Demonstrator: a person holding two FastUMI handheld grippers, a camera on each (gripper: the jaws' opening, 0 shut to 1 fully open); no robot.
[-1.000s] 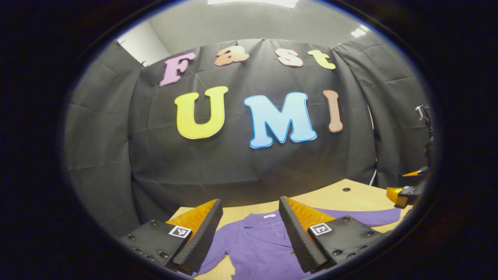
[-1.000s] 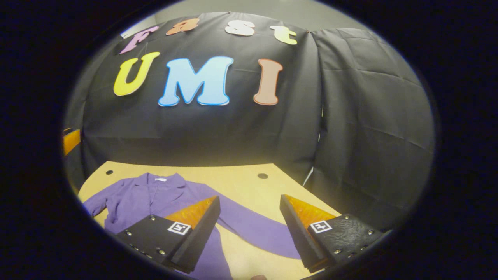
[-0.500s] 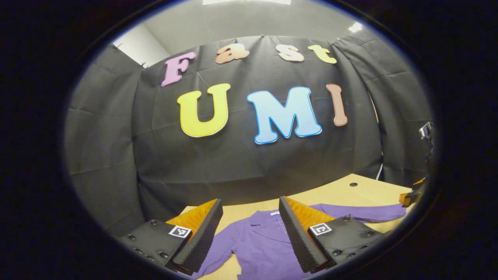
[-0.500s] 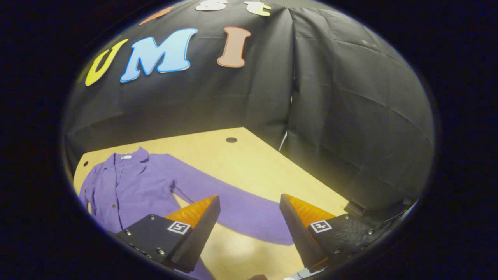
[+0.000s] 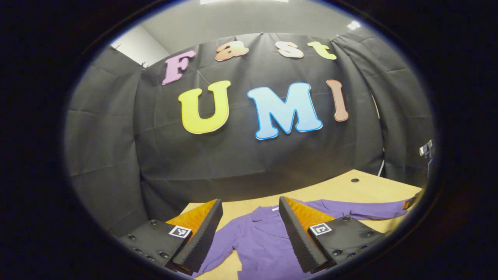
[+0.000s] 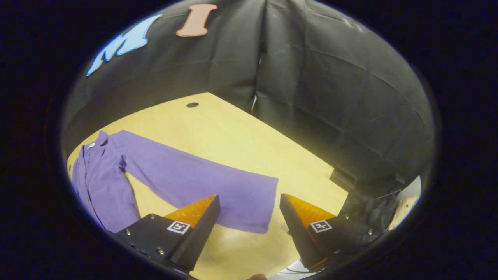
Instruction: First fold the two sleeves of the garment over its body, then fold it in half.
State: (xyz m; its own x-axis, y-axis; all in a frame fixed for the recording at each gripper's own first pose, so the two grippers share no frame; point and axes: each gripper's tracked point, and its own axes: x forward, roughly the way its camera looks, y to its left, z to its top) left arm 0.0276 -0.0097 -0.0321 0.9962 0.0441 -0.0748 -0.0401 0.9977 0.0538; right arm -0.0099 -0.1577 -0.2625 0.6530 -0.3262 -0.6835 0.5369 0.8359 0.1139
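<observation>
There are no words to read here, just small black-and-white square marks (image 5: 320, 229) on the tongs.

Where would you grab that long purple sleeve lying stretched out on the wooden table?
Probably at the cuff end of the long purple sleeve. It lies flat, its free edge just ahead of the open right gripper, so coming down from above there seems easiest.

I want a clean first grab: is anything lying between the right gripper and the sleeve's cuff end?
Nothing visible. In the right gripper view the right gripper is open, and the sleeve lies flat on the bare table, its cuff end just ahead of the fingers.
</observation>
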